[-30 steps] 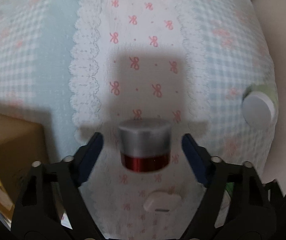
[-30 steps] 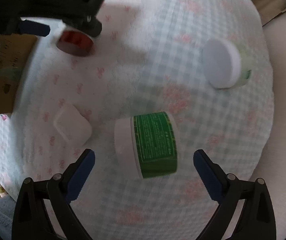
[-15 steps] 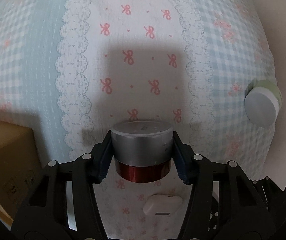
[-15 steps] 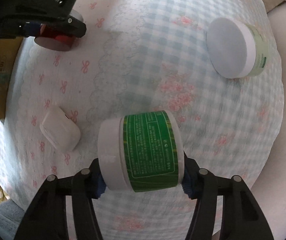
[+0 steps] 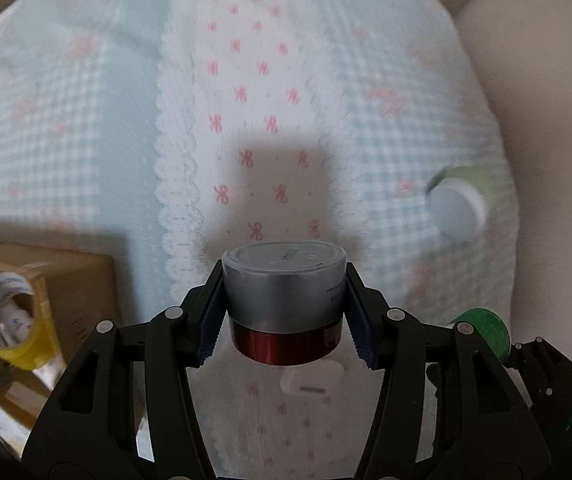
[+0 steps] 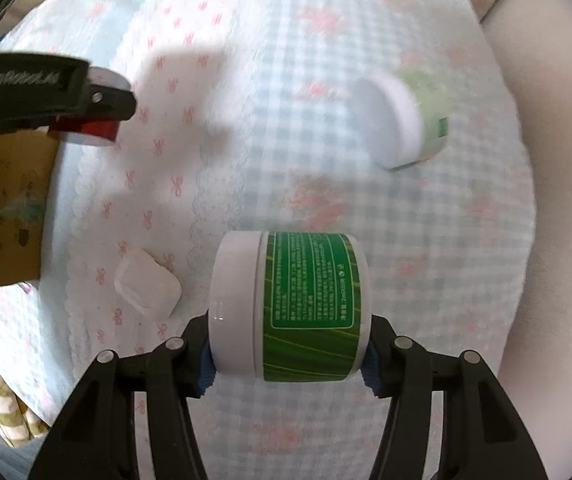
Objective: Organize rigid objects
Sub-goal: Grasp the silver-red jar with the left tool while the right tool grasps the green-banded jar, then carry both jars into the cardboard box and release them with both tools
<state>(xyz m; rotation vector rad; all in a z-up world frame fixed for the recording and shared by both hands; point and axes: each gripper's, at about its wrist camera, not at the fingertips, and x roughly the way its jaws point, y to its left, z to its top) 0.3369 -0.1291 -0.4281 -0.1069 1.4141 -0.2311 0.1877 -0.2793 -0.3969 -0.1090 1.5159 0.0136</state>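
Left gripper: my left gripper (image 5: 283, 318) is clamped on a silver-lidded red jar (image 5: 283, 300), its blue pads pressed to the jar's two sides.
Red jar: upright between my fingers, grey lid up, red glossy base below, held clear of the cloth; in the right wrist view it shows at the upper left (image 6: 93, 128) under the black body of my other tool.
Right gripper: my right gripper (image 6: 288, 358) has its jaws closing on a green-labelled jar (image 6: 290, 306), and the pads press the jar at its white lid end and at its base end.
Green jar: lying on its side in my grip, white lid to the left, printed green label facing up, off the cloth.
Second green jar: a pale-lidded jar (image 6: 402, 118) lies on its side on the checked part of the cloth, well apart from both grippers; blurred in both views (image 5: 460, 210).
White case: a small rounded white case (image 6: 147, 286) rests on the bow-print strip, just left of my right-hand jar; in the left wrist view it sits below the red jar (image 5: 312, 378).
Cloth: a blue-checked cloth with a lace-edged bow-print strip (image 5: 253, 92) covers the surface.
Box: a cardboard box (image 5: 81, 280) stands at the cloth's left edge, a roll of yellow tape (image 5: 9, 316) at it.
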